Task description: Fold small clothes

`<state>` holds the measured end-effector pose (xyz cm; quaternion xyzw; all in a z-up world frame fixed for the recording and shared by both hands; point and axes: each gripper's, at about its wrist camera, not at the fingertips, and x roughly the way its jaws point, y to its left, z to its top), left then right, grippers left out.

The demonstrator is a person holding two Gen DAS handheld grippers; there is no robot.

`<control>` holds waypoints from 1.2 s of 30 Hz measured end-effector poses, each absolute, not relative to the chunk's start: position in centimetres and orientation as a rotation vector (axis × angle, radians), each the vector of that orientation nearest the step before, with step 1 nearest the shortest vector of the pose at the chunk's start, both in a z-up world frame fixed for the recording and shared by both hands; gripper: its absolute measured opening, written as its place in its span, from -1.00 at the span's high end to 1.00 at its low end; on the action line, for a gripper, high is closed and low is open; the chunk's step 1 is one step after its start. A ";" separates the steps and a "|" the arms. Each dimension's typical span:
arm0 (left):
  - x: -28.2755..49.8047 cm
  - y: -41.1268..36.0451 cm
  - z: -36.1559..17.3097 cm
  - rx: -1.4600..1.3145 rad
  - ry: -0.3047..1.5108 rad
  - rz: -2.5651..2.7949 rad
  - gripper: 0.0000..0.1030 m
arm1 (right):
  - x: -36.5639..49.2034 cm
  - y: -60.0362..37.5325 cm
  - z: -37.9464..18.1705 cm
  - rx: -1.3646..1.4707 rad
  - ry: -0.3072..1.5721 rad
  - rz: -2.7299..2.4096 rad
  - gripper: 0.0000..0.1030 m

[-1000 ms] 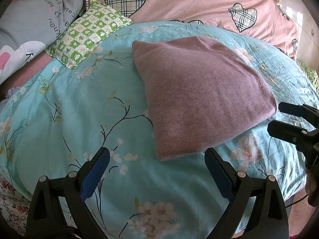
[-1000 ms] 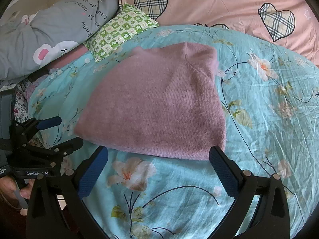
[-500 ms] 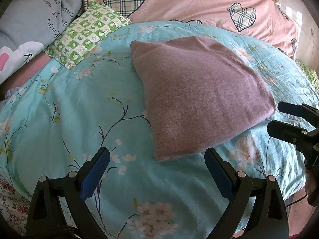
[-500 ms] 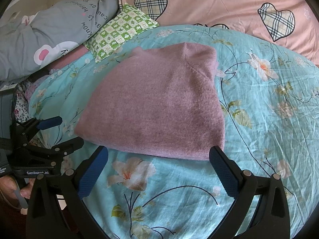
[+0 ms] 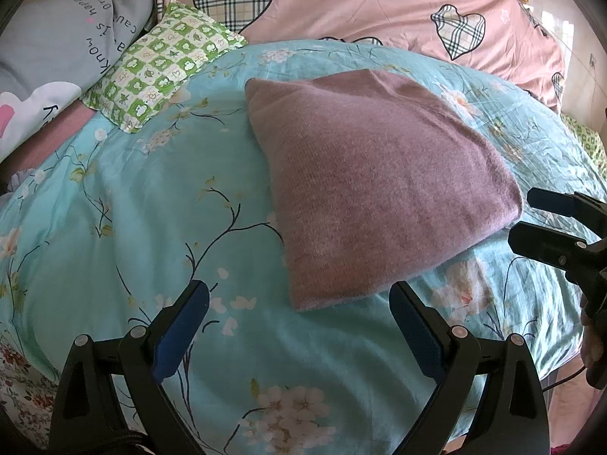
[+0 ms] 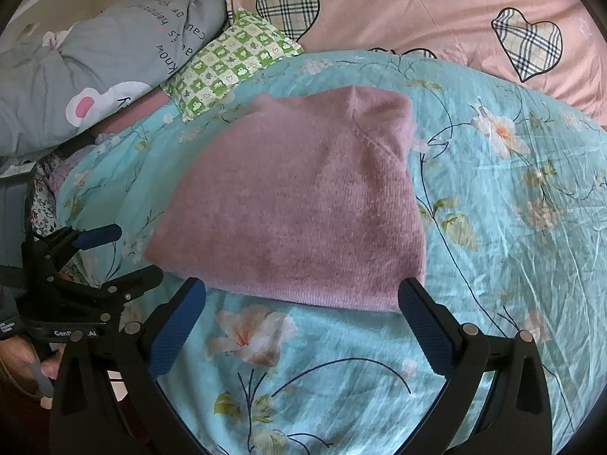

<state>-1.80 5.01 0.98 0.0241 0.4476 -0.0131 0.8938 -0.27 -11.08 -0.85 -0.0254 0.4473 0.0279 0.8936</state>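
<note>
A mauve knit garment [image 5: 375, 182] lies folded into a flat rectangle on the turquoise floral bedspread [image 5: 151, 208]; it also shows in the right wrist view [image 6: 299, 204]. My left gripper [image 5: 299, 303] is open and empty, just short of the garment's near corner. My right gripper [image 6: 303, 299] is open and empty at the garment's near edge, not touching it. Each gripper shows in the other's view: the right one [image 5: 531, 220] at the garment's right side, the left one [image 6: 129, 254] at its left, both open.
A green checked pillow [image 5: 163, 60], a grey printed quilt [image 5: 57, 57] and a pink quilt with plaid hearts [image 5: 360, 7] lie at the head of the bed. The bed's edge drops off at the lower left [image 6: 41, 197].
Both grippers have hardly moved; the left view has shifted very slightly. The garment lies as before.
</note>
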 end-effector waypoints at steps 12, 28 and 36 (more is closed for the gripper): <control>-1.3 5.2 1.3 0.056 0.925 -0.031 -0.87 | 0.1 -11.1 -0.6 -0.053 0.931 0.068 -0.97; -0.6 5.7 1.6 0.059 0.926 -0.023 -0.87 | 0.7 -11.2 -0.5 -0.053 0.935 0.074 -0.97; -0.4 5.7 1.7 0.063 0.924 -0.019 -0.87 | 0.7 -11.7 -0.5 -0.051 0.931 0.073 -0.97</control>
